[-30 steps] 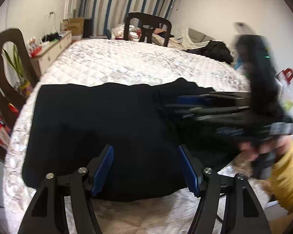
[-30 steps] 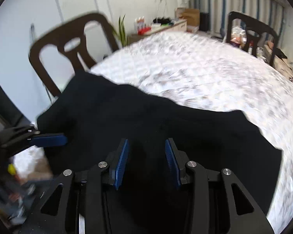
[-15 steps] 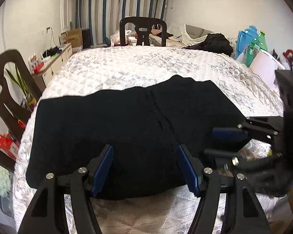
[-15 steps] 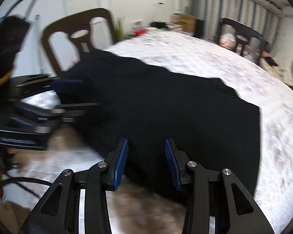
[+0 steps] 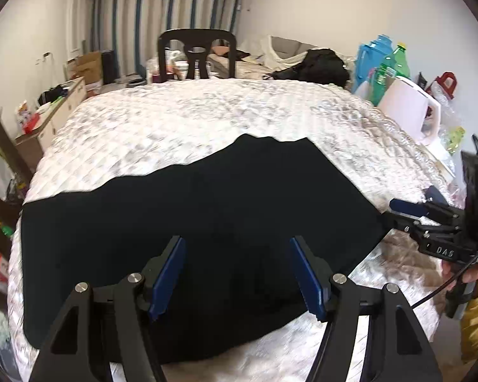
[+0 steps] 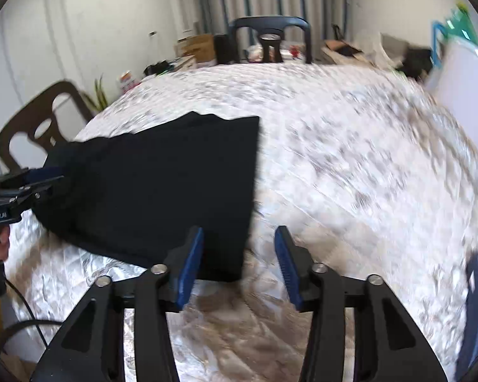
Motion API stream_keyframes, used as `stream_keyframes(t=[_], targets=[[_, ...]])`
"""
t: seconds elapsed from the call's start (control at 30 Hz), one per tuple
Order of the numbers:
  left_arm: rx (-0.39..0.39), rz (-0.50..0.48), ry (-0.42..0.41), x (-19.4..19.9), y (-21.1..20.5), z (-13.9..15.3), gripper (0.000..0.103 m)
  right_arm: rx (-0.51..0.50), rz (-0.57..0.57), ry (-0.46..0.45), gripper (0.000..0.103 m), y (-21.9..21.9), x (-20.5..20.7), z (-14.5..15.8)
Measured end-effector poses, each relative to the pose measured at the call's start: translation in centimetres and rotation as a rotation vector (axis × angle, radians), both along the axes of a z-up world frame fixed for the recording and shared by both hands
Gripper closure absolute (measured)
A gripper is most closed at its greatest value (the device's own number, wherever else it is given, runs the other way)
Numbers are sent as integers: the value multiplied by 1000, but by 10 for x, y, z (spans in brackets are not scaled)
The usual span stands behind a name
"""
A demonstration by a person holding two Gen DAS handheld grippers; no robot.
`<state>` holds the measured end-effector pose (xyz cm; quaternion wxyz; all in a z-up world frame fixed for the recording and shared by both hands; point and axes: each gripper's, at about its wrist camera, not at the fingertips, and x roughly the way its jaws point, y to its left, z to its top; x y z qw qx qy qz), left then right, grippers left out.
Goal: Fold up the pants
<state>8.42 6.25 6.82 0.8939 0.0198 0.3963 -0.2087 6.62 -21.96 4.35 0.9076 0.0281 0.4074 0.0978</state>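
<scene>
Black pants (image 5: pixel 181 222) lie folded flat on a white quilted bed (image 5: pixel 207 117), near its front edge. My left gripper (image 5: pixel 235 273) is open and empty, just above the pants' near part. My right gripper (image 6: pixel 239 261) is open and empty, over the bed beside the pants' right near corner (image 6: pixel 232 254). The pants (image 6: pixel 162 184) fill the left of the right wrist view. The right gripper shows in the left wrist view (image 5: pixel 411 210) off the pants' right edge. The left gripper shows at the left of the right wrist view (image 6: pixel 38 178).
A black chair (image 5: pixel 196 54) stands beyond the bed's far edge. A brown chair (image 6: pixel 32 130) stands at the left side. Bottles (image 5: pixel 388 67) and a white container (image 5: pixel 411 108) crowd the right side. A low cabinet (image 5: pixel 57 108) stands along the left wall.
My right gripper has swung right, off the pants to their right edge, and has opened wider. My left gripper has stayed open over the pants. The pants lie still.
</scene>
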Motion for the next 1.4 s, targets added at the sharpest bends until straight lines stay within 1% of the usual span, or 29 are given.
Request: stream_keyframes(t=[0.13,0.3,0.4,0.47,0.53,0.57,0.6,0.63,0.73,0.8,0.83,0.87,0.9,1.0,1.07,1.23,1.4], targets=[[-19,-41,24,11,-13,5,33,64,-6,28,52,-3,8,-6],[-75,-117,54,28,-32,10,33,149,-36,59,52,-8,16,-11],[-80,-153,87,37,-46,11,33,170,-55,70,52,-8,16,-13],[-72,-181,84,40,-56,13,33,188,-60,70,53,-6,15,-16],[-81,-203,90,44,-63,14,33,188,-59,61,55,-2,14,-17],[-92,-206,102,47,-65,14,33,184,-56,58,59,0,14,-17],[-100,-207,119,50,-68,14,33,189,-49,61,66,2,15,-18],[-108,-218,132,53,-71,13,33,199,-41,65,68,4,16,-18],[-139,-254,175,61,-79,10,33,196,-50,67,69,6,17,-19],[-155,-253,206,67,-82,9,33,213,-55,67,76,5,17,-19],[-164,-263,219,70,-83,9,33,219,-55,63,79,4,16,-18],[-169,-269,225,72,-85,9,33,226,-53,55,86,4,15,-16],[-167,-274,228,73,-86,10,33,239,-47,42,89,3,14,-12],[-164,-298,240,79,-91,14,33,283,-27,-1,91,4,11,-3],[-170,-314,260,85,-94,17,31,297,2,-30,92,10,10,4],[-190,-339,292,97,-99,22,26,269,92,-97,92,38,5,17],[-130,-325,279,100,-102,21,25,222,164,-116,93,66,2,17]])
